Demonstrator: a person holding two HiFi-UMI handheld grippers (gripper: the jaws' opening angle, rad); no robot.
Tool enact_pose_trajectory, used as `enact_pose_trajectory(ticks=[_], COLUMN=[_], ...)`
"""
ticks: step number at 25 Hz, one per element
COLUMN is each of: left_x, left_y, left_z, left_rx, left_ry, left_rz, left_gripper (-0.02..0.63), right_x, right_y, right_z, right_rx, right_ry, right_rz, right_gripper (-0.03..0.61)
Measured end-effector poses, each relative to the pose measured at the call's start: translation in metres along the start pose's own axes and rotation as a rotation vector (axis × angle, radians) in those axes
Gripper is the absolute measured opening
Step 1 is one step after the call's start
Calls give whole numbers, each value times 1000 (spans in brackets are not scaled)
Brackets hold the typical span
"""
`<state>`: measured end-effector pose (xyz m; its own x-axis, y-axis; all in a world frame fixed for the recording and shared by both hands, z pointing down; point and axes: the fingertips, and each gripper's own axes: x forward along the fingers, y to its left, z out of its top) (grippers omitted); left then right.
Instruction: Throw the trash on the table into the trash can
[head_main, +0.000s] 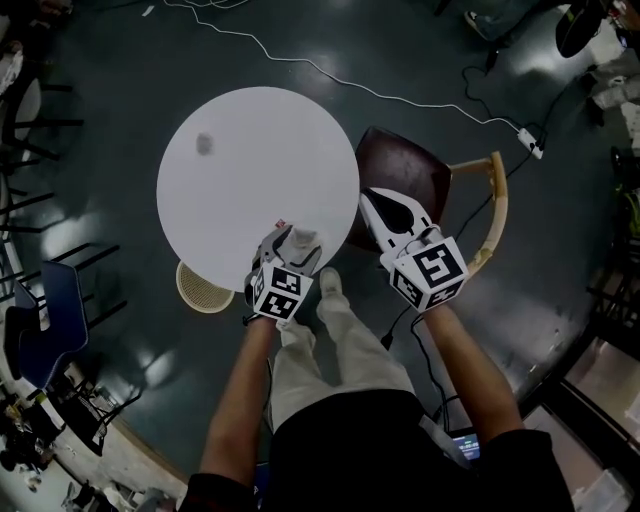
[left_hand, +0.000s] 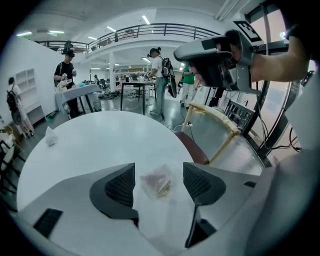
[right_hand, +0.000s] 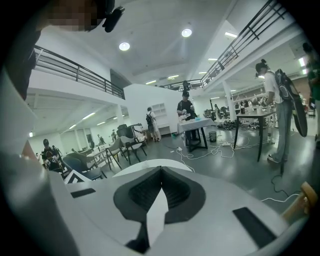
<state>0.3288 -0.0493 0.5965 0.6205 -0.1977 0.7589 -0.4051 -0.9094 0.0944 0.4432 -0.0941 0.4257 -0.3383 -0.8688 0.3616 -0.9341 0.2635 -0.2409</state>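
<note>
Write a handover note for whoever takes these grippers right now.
Left gripper: open, jaws either side of the clear wrapper lying at the table's near edge; not gripped.
Right gripper: shut, empty, right of the table by the chair.
Crumpled scrap: far left of the table.
Trash can: on the floor at the near-left edge.
Done: nothing binned.
Left: grip the wrapper, bin it, then the scrap.

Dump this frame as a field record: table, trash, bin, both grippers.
table: round white table, chair beside it
trash 1: clear wrapper at near edge, between left jaws, pads clear of it
trash 2: crumpled scrap on far side
bin: woven trash can on floor by table's near edge
left gripper: open, straddling wrapper
right gripper: shut, empty, over chair
</note>
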Motion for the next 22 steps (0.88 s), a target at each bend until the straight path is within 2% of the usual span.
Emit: enact_pose_trajectory(ticks=[7, 16, 22], left_x=[13, 15, 14], left_y=[-1, 0, -7], left_z=[-14, -16, -16], left_rx=[29, 53, 61], left_ry=[60, 86, 87], left_rz=[24, 46, 28], left_gripper=[299, 83, 51], right_x=[-3, -2, -6], right_y=[-5, -5, -7], right_z=[-8, -12, -14], right_rx=[-5, -6, -10], right_ry=[4, 14, 19], right_rz=[-2, 7, 8], right_gripper=[17, 17, 17])
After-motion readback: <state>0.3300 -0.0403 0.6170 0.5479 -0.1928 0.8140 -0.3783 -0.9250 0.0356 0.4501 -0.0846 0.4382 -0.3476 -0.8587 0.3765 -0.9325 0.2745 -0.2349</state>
